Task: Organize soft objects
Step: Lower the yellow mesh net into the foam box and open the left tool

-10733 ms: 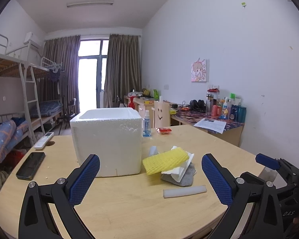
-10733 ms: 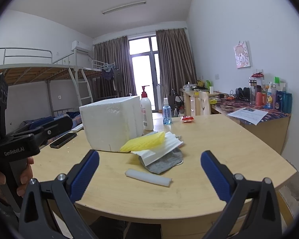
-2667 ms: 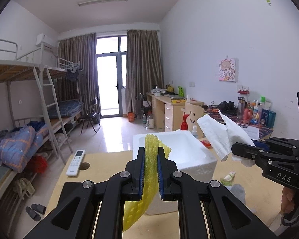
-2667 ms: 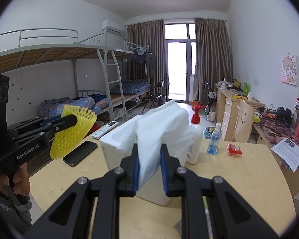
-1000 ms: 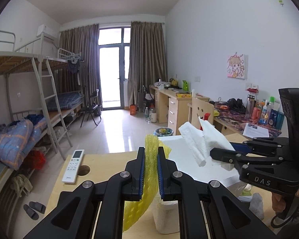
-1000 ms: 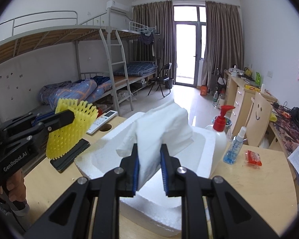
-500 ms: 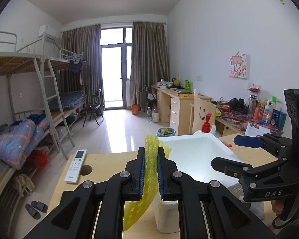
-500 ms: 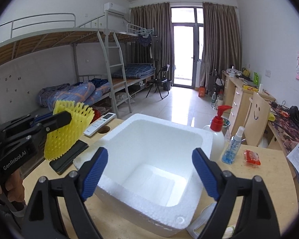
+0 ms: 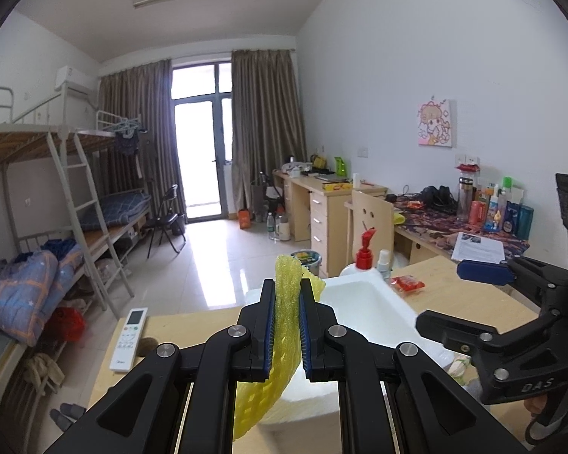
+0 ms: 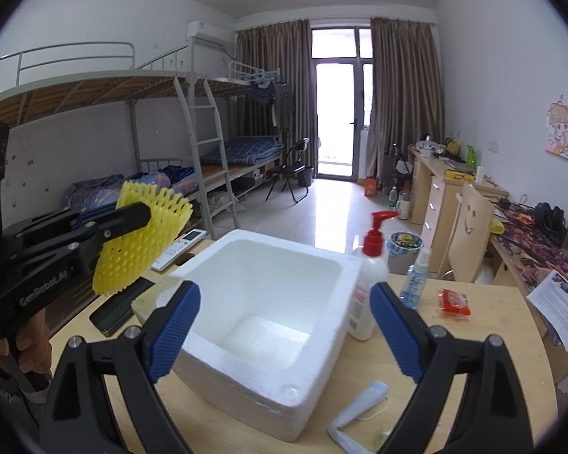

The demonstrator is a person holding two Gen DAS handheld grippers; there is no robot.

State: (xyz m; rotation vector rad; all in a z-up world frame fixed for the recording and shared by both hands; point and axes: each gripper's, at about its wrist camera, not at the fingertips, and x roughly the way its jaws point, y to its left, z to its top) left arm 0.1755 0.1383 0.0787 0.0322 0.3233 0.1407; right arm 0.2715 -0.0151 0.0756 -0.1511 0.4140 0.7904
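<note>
Box (image 10: 284,363) on table (image 10: 484,348). Pump bottle (image 10: 367,283) touching box's right wall; spray bottle (image 10: 414,280) right of that, packet (image 10: 454,300) further right. Phone (image 10: 119,308) left of box, remote (image 10: 178,247) behind phone. Foam strip (image 10: 359,405) before box's right corner.

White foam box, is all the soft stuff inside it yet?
Not yet. A white sheet seems to lie at the bottom of the white foam box, and the right hand-held gripper is open above it. The left hand-held gripper is shut on the yellow foam net. A white foam strip waits on the table.
</note>
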